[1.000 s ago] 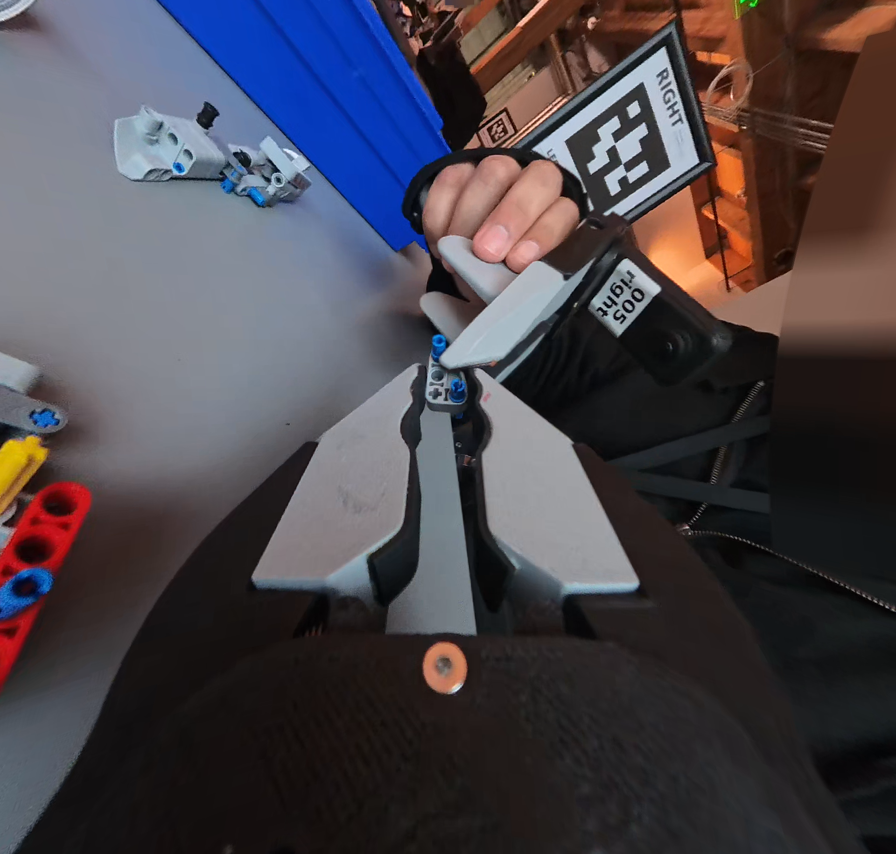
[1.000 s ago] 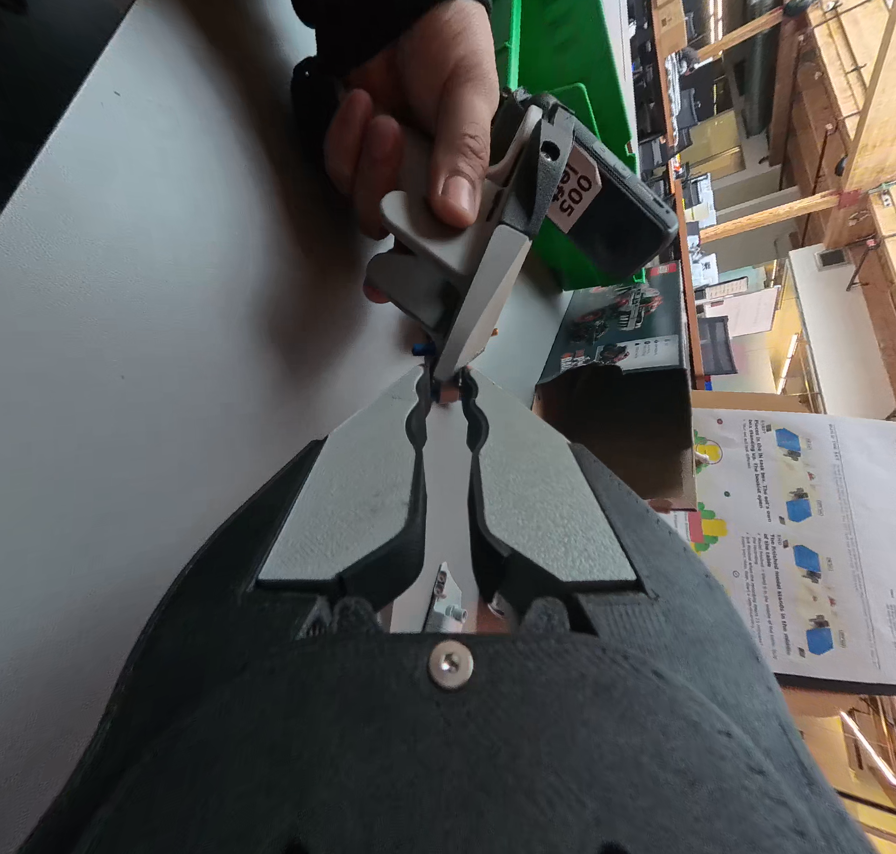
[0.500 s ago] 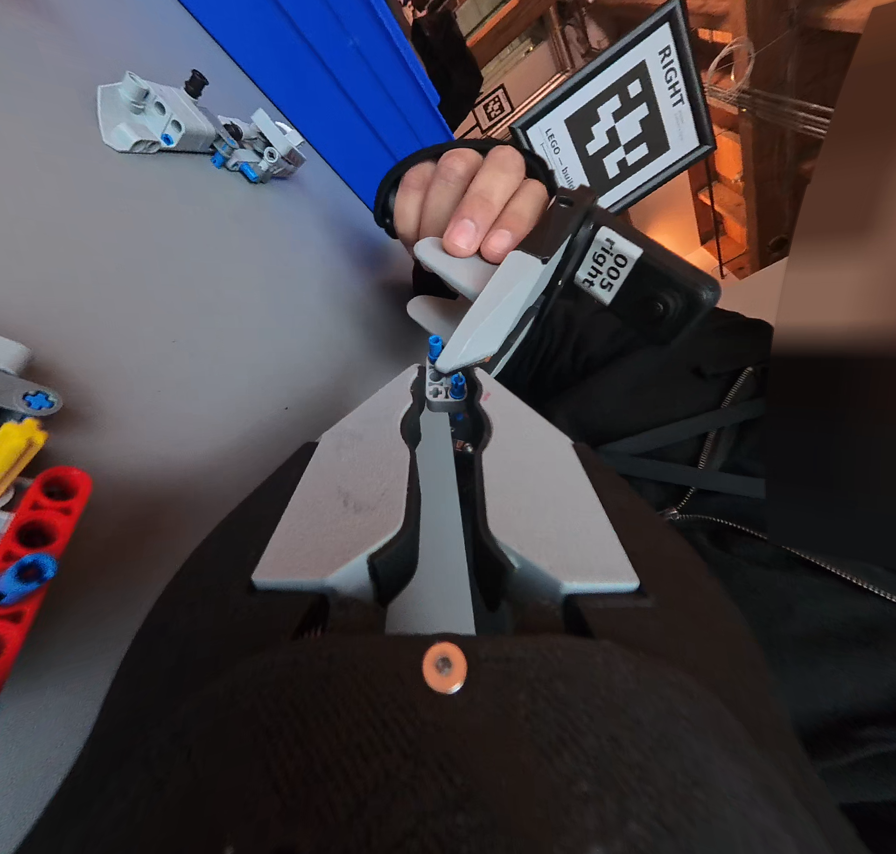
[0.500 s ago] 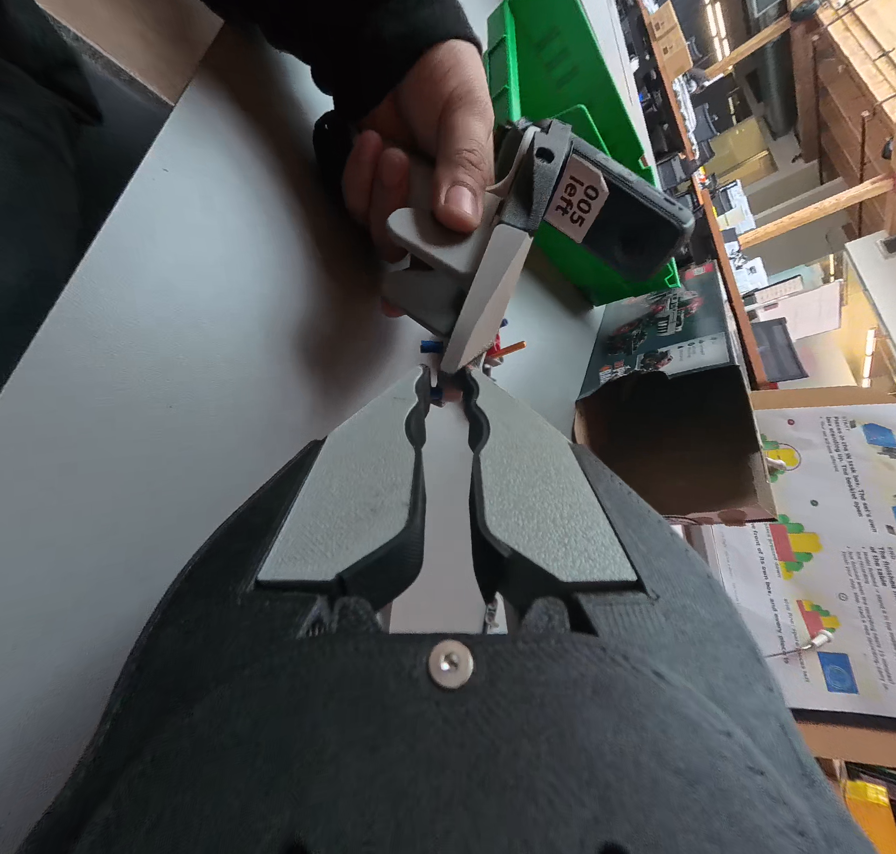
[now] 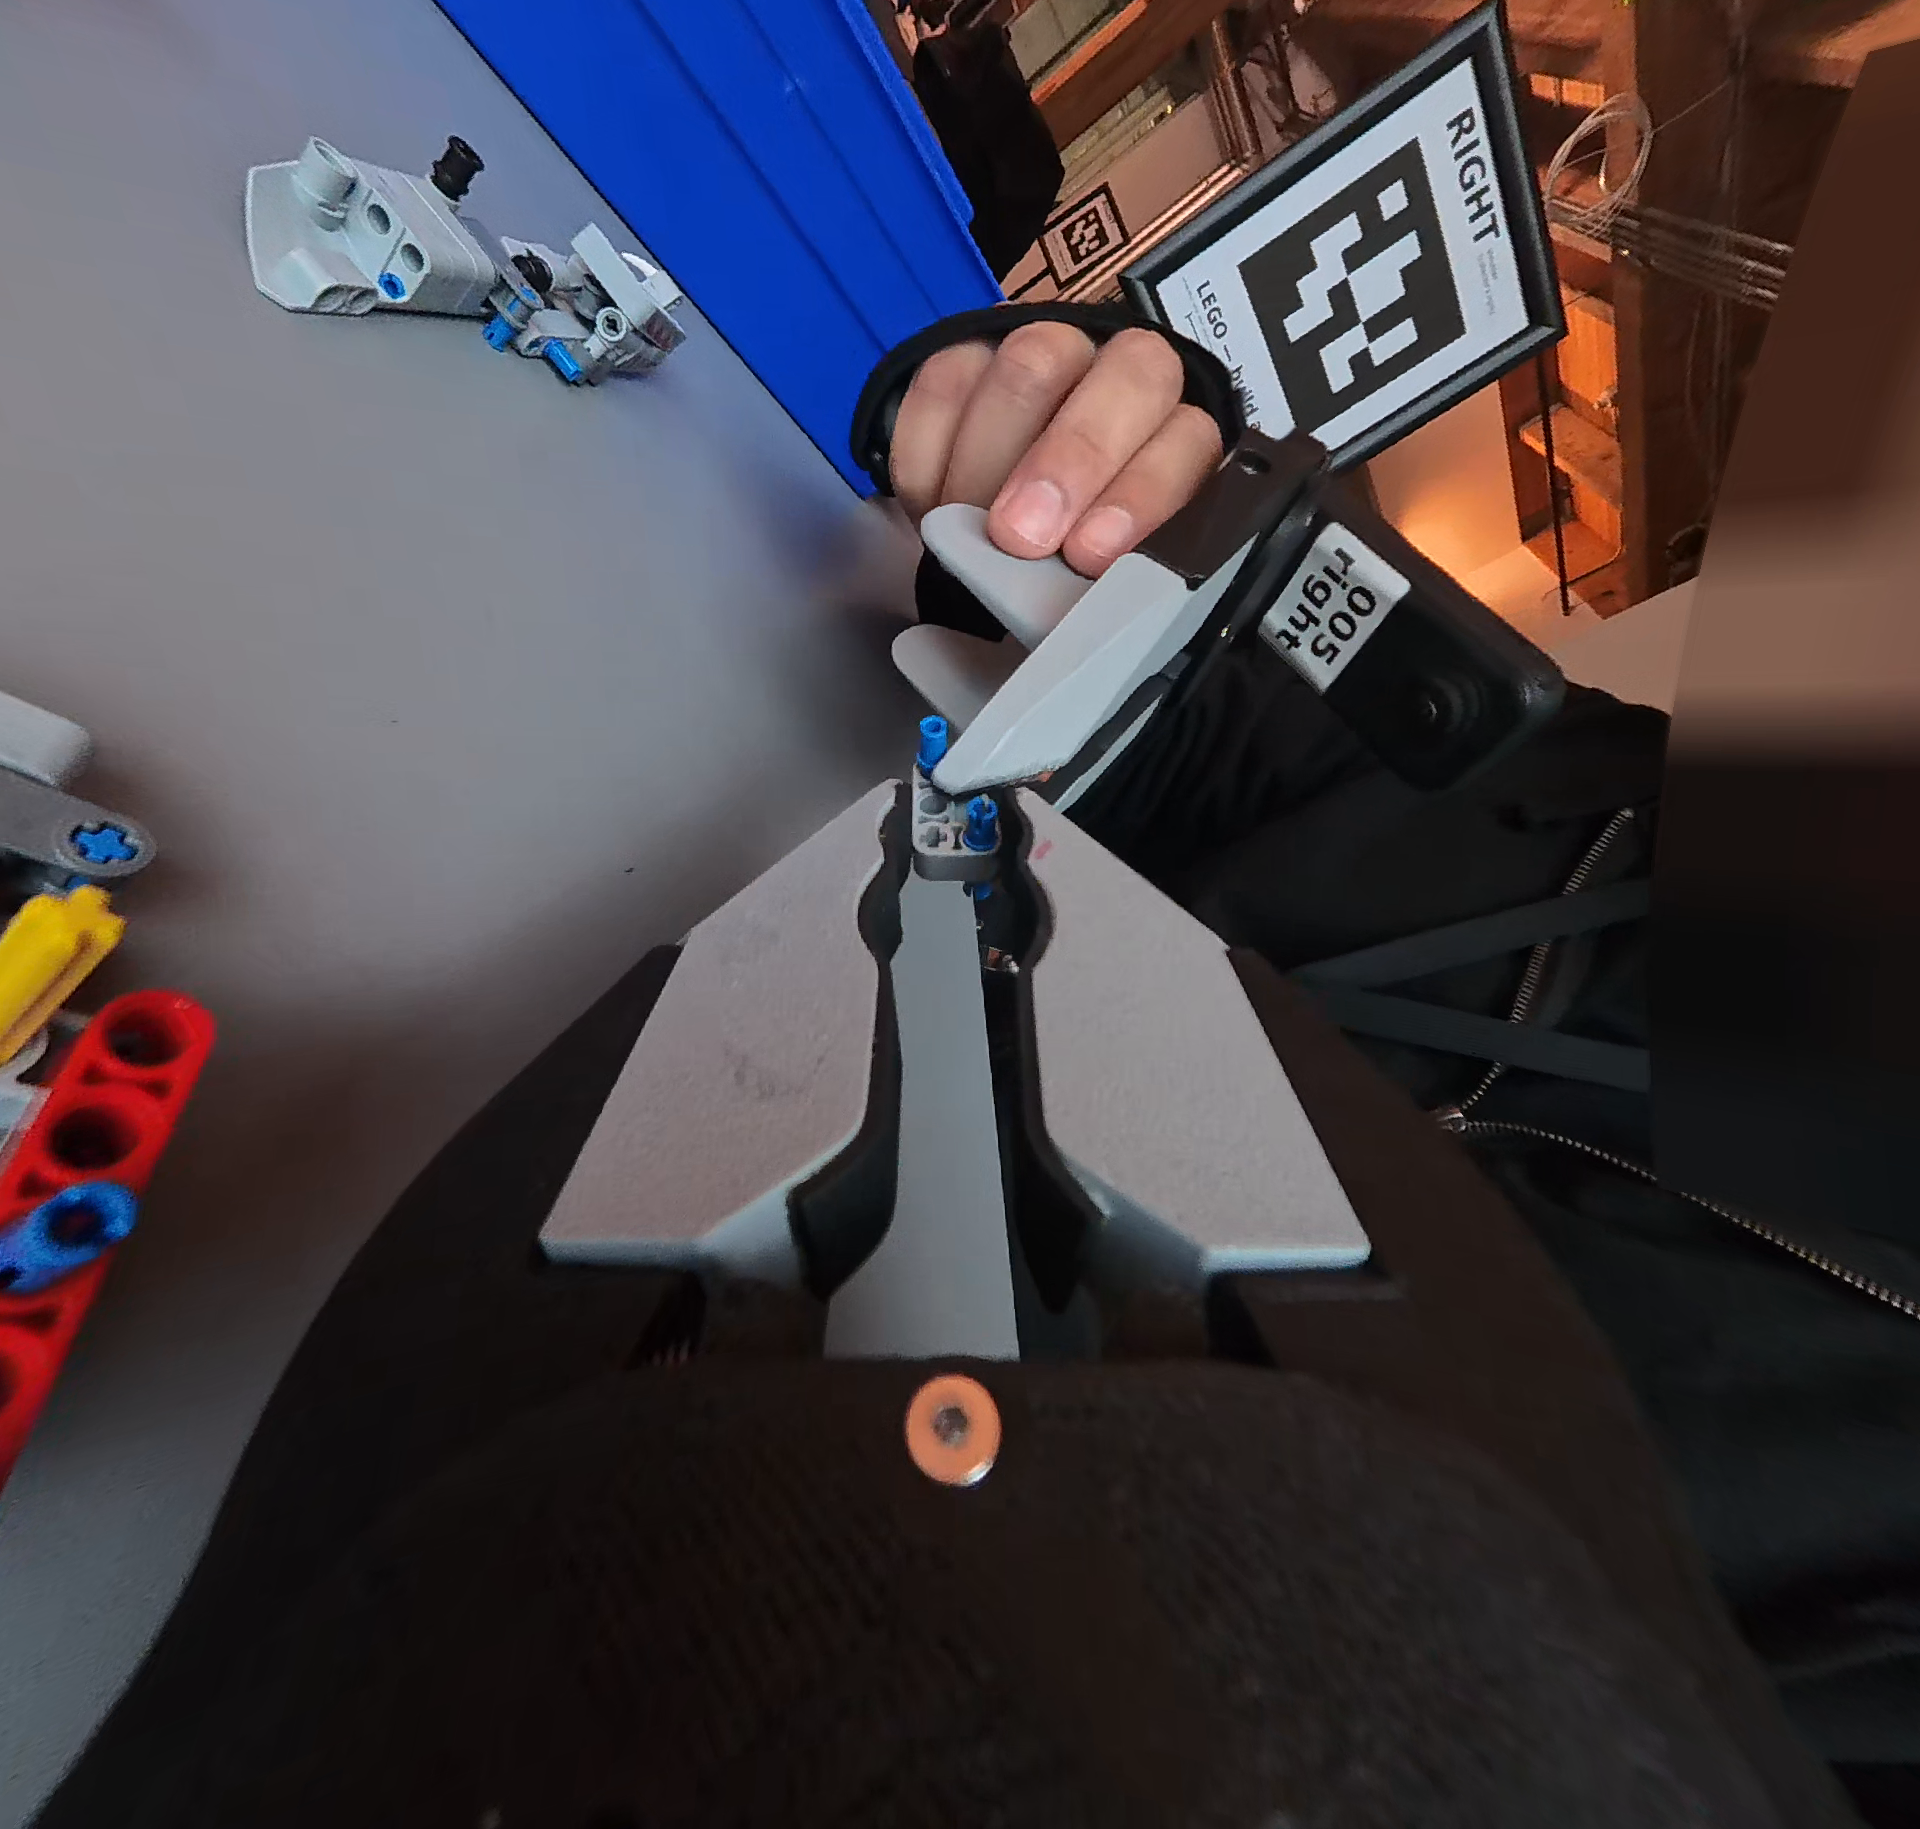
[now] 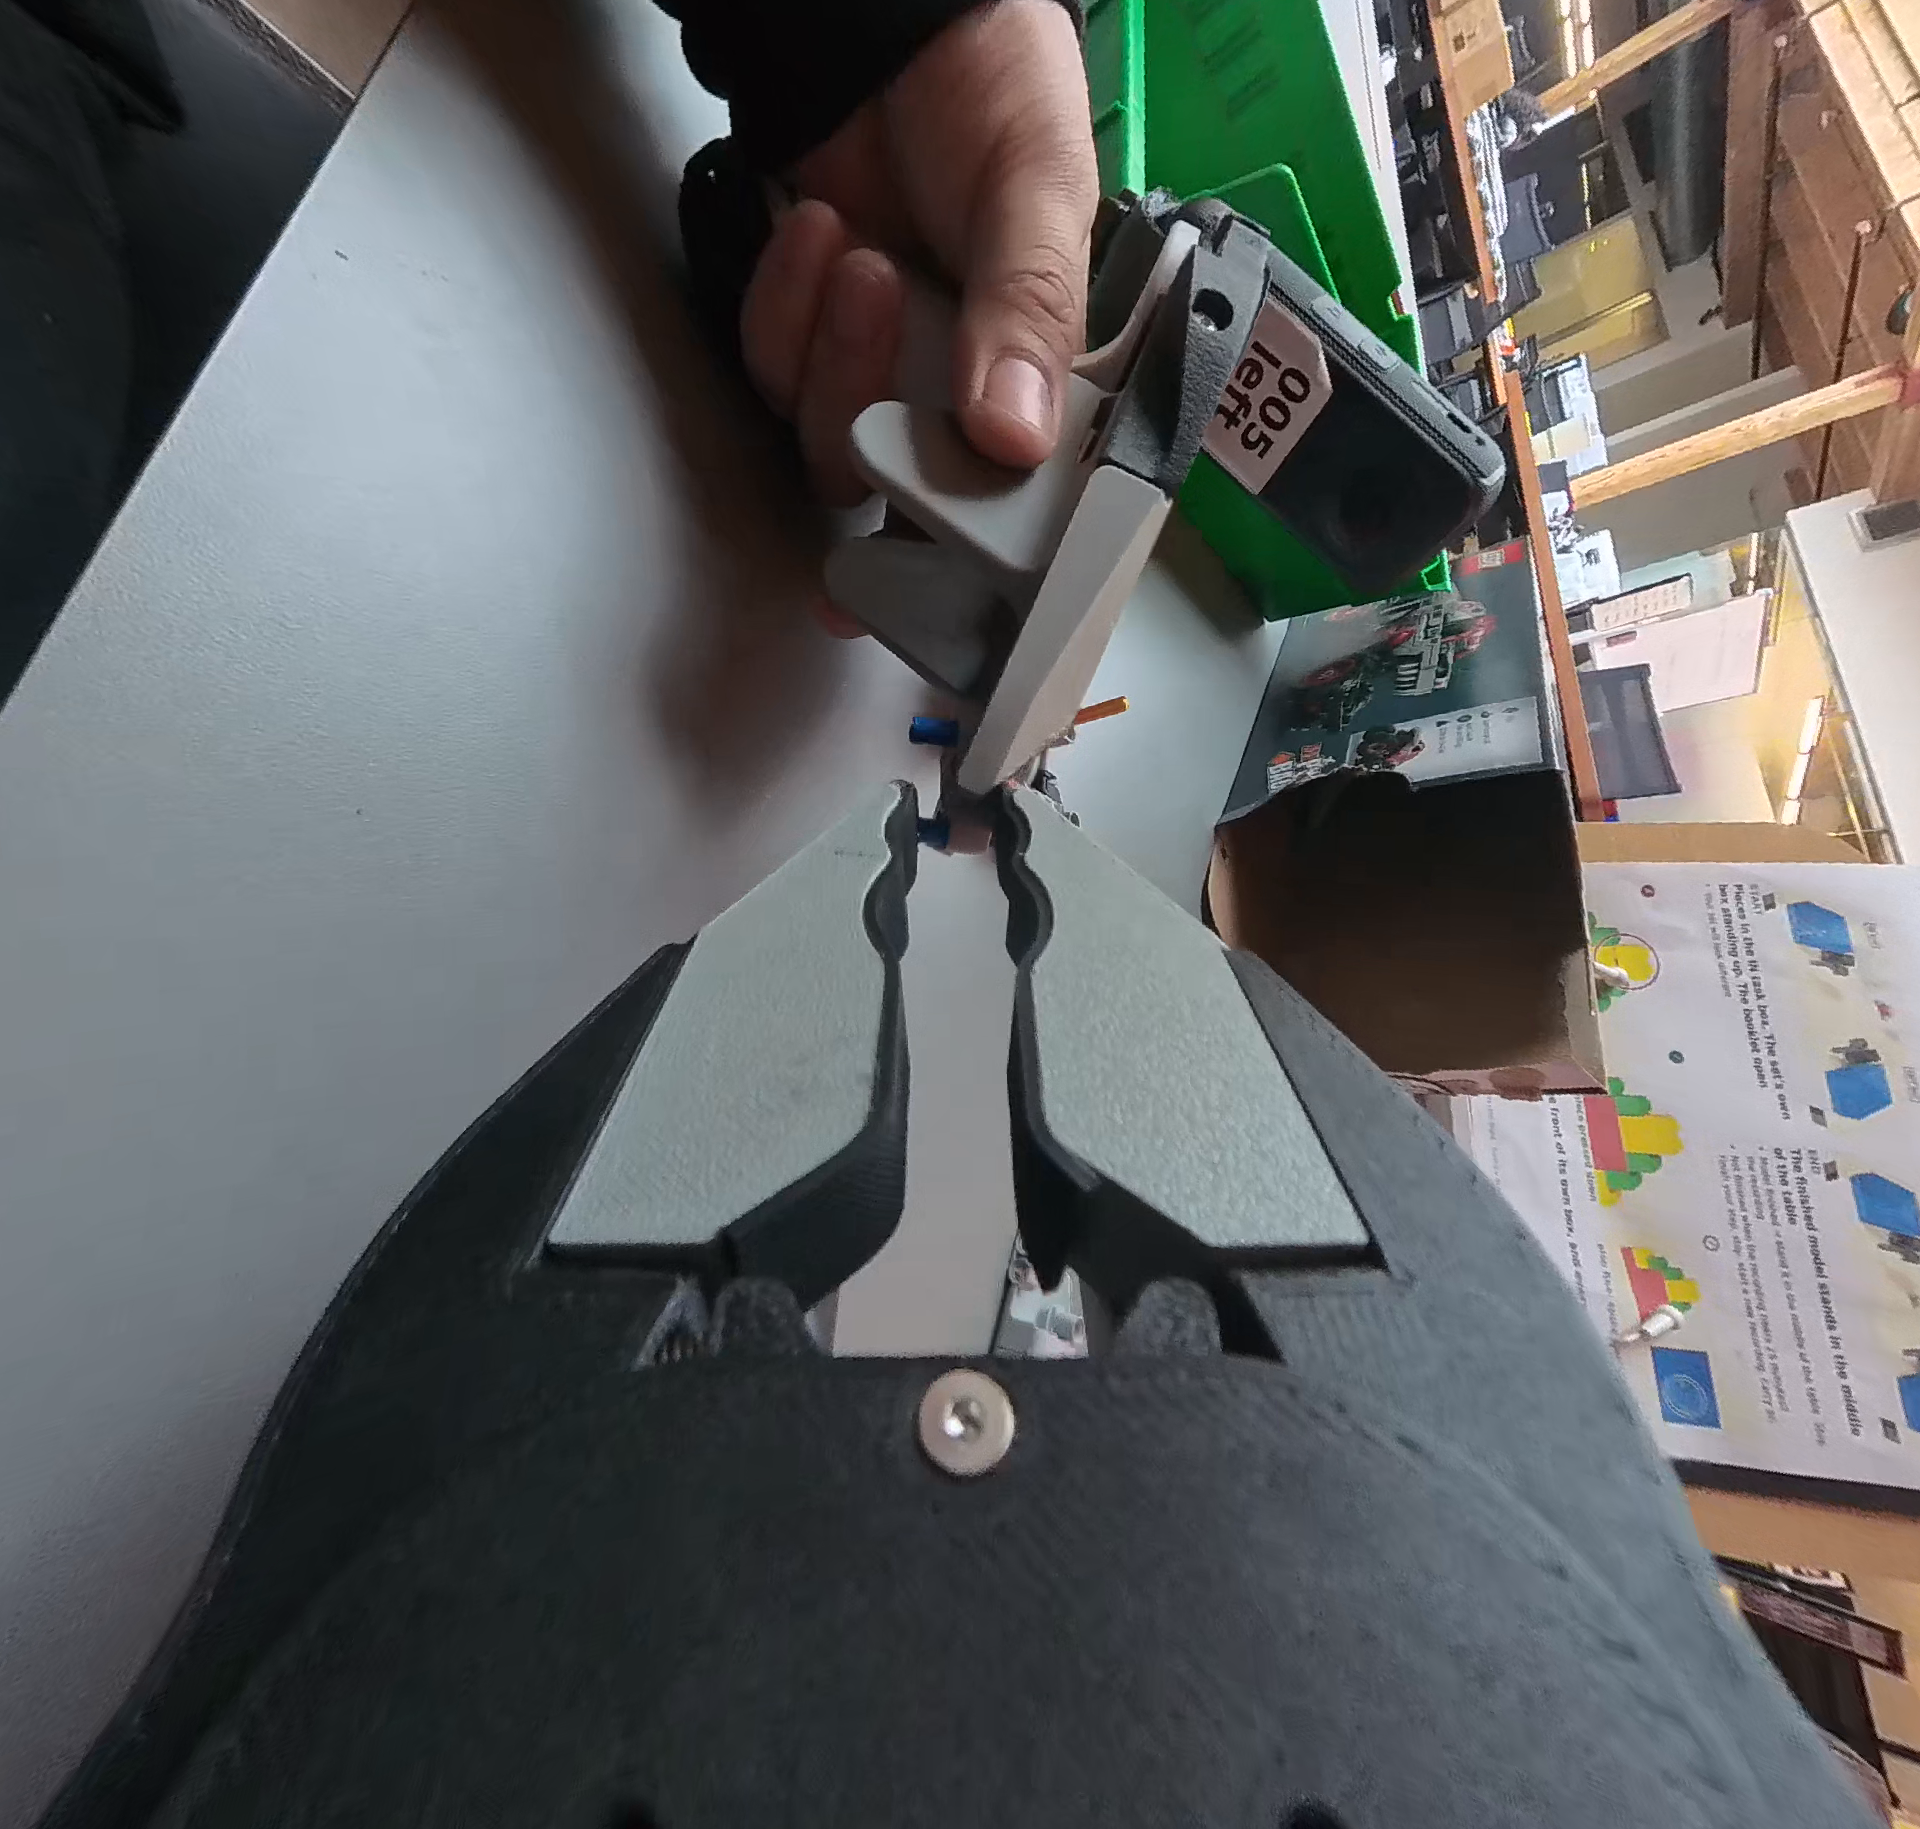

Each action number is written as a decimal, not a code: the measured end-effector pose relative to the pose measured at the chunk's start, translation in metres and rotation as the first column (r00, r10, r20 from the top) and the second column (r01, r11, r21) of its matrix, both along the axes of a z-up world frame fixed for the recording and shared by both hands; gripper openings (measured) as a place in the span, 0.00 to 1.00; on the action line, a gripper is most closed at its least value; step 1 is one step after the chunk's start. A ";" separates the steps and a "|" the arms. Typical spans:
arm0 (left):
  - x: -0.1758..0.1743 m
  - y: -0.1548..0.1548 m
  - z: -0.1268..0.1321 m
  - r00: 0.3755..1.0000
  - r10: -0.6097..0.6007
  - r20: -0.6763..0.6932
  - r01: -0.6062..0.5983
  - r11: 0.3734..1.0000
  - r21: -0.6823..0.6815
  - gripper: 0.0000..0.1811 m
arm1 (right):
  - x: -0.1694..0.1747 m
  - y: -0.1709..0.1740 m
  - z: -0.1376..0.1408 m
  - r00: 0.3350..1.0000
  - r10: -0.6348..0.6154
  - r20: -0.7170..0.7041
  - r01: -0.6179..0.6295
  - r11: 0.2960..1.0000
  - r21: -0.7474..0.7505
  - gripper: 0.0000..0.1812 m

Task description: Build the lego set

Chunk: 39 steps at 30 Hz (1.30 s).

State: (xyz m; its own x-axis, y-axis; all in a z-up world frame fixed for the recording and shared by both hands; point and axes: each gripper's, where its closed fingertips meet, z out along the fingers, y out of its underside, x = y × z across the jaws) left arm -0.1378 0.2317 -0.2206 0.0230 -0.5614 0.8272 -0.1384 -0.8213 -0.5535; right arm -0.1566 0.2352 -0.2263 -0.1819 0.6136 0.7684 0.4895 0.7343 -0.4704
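Your left hand-held gripper point(image 5: 954, 837) is clenched on a small grey lego piece point(image 5: 951, 829), pinched right at the fingertips and held above the grey counter point(image 5: 436, 574). The piece is a short beam with round holes and a cross-shaped hole. One blue pin point(image 5: 931, 739) sticks out at its far end and a second blue pin point(image 5: 981, 816) stands beside the holes. Your right hand-held gripper point(image 5: 982, 766) comes in from the upper right, and its pale grey fingertips touch the top of the piece between the two pins. In the right wrist view, that right gripper point(image 6: 954, 823) has its fingers drawn close around the same piece, with a blue pin point(image 6: 932, 830) against the left pad; whether it truly grips there you cannot tell.

Farther back on the counter, near the blue bin point(image 5: 727, 117), lies a light grey sub-assembly point(image 5: 457, 267) with blue pins. At the left edge sit a red holed beam point(image 5: 94, 1145), a yellow part point(image 5: 52, 958) and a grey lever with a blue axle point(image 5: 73, 829). The set's box point(image 6: 1392, 699) stands beside a green bin point(image 6: 1226, 117).
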 end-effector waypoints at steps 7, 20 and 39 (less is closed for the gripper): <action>-0.006 0.017 -0.009 0.984 0.144 -0.106 -0.136 0.987 0.084 0.08 | 0.005 0.018 -0.009 0.994 -0.110 -0.013 0.109 0.994 -0.027 0.06; -0.005 0.022 -0.017 0.950 0.198 -0.243 -0.149 0.967 0.206 0.08 | 0.006 0.019 -0.018 0.995 -0.100 0.029 0.100 0.995 0.001 0.07; -0.008 0.030 -0.016 0.959 0.229 -0.169 -0.205 0.967 0.152 0.08 | 0.002 0.027 -0.016 0.988 -0.154 -0.022 0.154 0.988 0.005 0.06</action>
State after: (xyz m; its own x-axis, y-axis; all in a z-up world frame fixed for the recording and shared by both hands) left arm -0.1453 0.2615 -0.2365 0.3007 -0.6292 0.7167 -0.0741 -0.7646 -0.6402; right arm -0.1542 0.2626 -0.2422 -0.0688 0.6277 0.7754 0.5868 0.6541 -0.4774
